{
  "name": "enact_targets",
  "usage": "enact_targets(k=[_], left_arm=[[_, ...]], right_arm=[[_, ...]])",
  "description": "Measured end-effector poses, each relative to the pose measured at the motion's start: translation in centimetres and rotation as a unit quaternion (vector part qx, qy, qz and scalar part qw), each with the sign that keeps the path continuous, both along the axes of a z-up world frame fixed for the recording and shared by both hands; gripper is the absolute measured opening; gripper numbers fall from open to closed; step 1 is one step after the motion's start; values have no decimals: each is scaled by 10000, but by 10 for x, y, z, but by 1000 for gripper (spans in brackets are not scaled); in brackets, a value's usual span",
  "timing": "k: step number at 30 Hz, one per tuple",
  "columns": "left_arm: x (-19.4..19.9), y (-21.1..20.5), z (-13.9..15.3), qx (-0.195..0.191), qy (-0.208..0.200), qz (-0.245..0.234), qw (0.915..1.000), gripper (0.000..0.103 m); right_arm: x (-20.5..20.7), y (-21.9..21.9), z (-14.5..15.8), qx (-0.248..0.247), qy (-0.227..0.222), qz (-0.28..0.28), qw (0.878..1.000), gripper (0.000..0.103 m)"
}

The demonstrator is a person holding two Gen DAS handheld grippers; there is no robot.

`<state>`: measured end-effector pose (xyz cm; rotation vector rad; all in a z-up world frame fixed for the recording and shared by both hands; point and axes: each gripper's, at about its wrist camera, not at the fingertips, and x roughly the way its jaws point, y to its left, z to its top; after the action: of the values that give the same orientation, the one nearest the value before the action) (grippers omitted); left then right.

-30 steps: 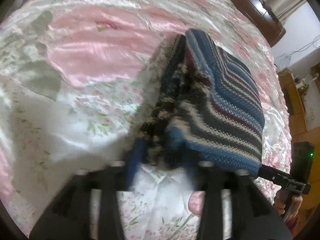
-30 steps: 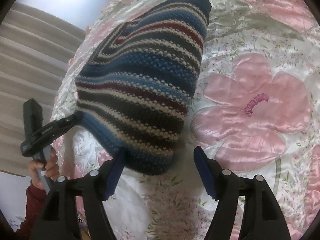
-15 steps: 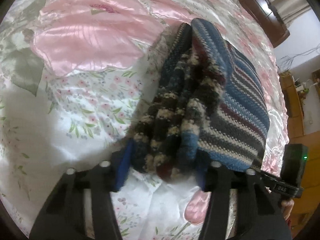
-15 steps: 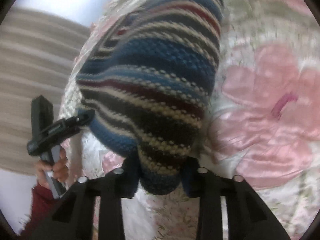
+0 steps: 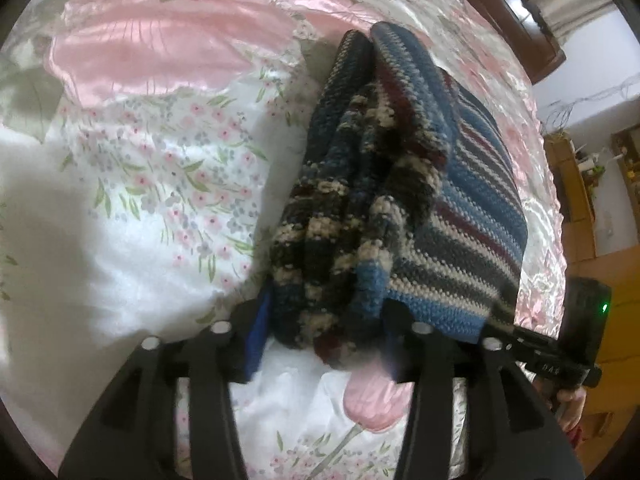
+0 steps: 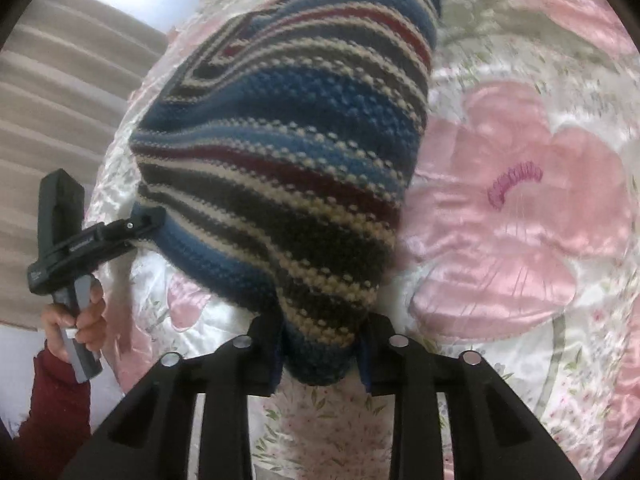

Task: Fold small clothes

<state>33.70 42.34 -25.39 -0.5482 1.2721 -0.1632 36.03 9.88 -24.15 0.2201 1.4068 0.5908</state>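
Observation:
A small knitted garment [image 5: 404,184] with blue, grey, cream and dark red stripes lies folded on a floral bedspread [image 5: 160,168]. My left gripper [image 5: 324,336] is shut on its bunched near corner. In the right wrist view the same garment [image 6: 296,152] rises from the bed, and my right gripper [image 6: 320,356] is shut on its other near corner. The right gripper's black body shows at the lower right of the left wrist view, the left gripper at the left of the right wrist view, clamped on the knit's edge.
The satin bedspread [image 6: 520,208] has large pink flowers. A person's hand [image 6: 76,316] in a dark red sleeve holds the other gripper's handle. A wooden headboard [image 5: 516,16] lies beyond the bed, with wooden furniture [image 5: 580,200] at the right.
Both grippers were open around the garment's near corners a second ago. They have closed on the knit, and the near edge has bunched and lifted slightly.

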Motion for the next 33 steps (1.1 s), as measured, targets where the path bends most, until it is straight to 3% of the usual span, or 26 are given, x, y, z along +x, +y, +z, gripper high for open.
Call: enact_targets(k=[6, 10, 16, 17, 19, 21, 25, 28, 30, 32, 33], left_arm=[[12, 13, 40, -109, -327, -200, 9992, 69], [55, 8, 59, -11, -572, -228, 9981, 73], [125, -13, 34, -100, -183, -148, 9997, 72], [131, -11, 28, -181, -114, -103, 9997, 69], [139, -10, 19, -486, -28, 22, 9988, 43], [140, -16, 19, -505, -29, 53, 9987, 29], [123, -14, 42, -439, -663, 22, 9968, 18], [120, -5, 23, -275, -471, 108, 9985, 18], [121, 0, 11, -488, -347, 153, 9981, 19], [120, 2, 15, -724, -410, 166, 9964, 28], [118, 2, 21, -784, -450, 114, 9958, 49]], right_arm=[[9, -5, 40, -269, -548, 222, 9979, 62], [37, -10, 50, -291, -639, 4, 9975, 64], [64, -14, 39, -272, -521, -291, 9978, 64], [65, -15, 35, -241, -503, -301, 9980, 64], [64, -18, 30, -206, -476, -297, 9982, 64], [63, -18, 27, -174, -472, -298, 9983, 64], [62, -18, 25, -109, -561, -274, 9980, 64], [63, -16, 22, -126, -591, -228, 9979, 65], [62, -15, 22, -157, -561, -229, 9980, 65], [64, -14, 24, -162, -593, -214, 9979, 66], [65, -16, 27, -141, -615, -226, 9978, 66]])
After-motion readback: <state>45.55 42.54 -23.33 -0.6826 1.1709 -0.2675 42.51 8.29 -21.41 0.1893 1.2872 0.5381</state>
